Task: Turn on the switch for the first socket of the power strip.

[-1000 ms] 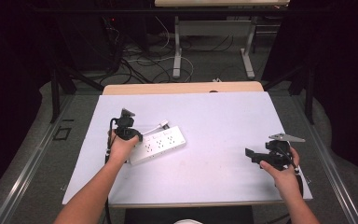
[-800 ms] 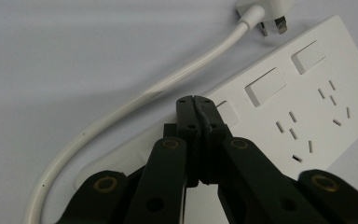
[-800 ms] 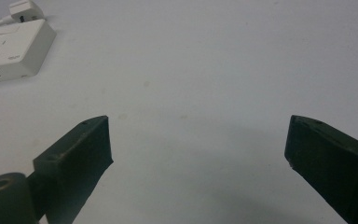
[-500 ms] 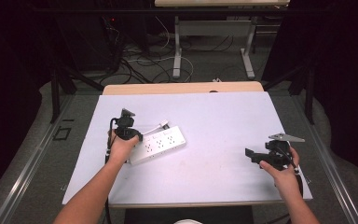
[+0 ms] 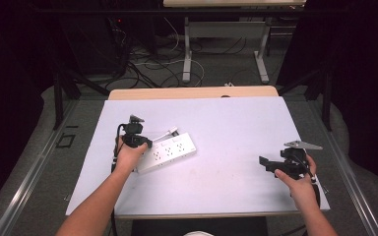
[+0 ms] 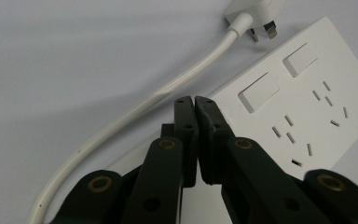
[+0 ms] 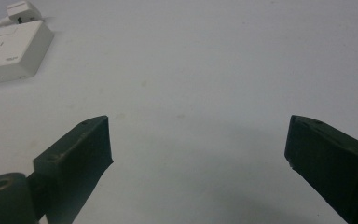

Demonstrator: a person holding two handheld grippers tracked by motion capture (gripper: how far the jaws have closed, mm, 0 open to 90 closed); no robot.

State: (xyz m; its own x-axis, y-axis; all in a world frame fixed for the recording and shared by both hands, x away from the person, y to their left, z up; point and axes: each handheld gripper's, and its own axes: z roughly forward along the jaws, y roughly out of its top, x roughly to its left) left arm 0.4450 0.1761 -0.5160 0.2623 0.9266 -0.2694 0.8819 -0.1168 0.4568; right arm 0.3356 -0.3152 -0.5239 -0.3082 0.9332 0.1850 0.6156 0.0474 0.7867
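White strip (image 6: 307, 107) lies under the left gripper (image 6: 194, 100), jaws pinched together on nothing; press its switch squarely while the right gripper (image 7: 198, 140) gapes idle.

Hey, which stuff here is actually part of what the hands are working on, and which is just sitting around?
In play:
- white rectangular plastic power strip, its white cord and plug
- left gripper, shut, over the strip's end
- right gripper, open, over the bare white table top

Just around:
- tangled floor cables
- white-legged far table
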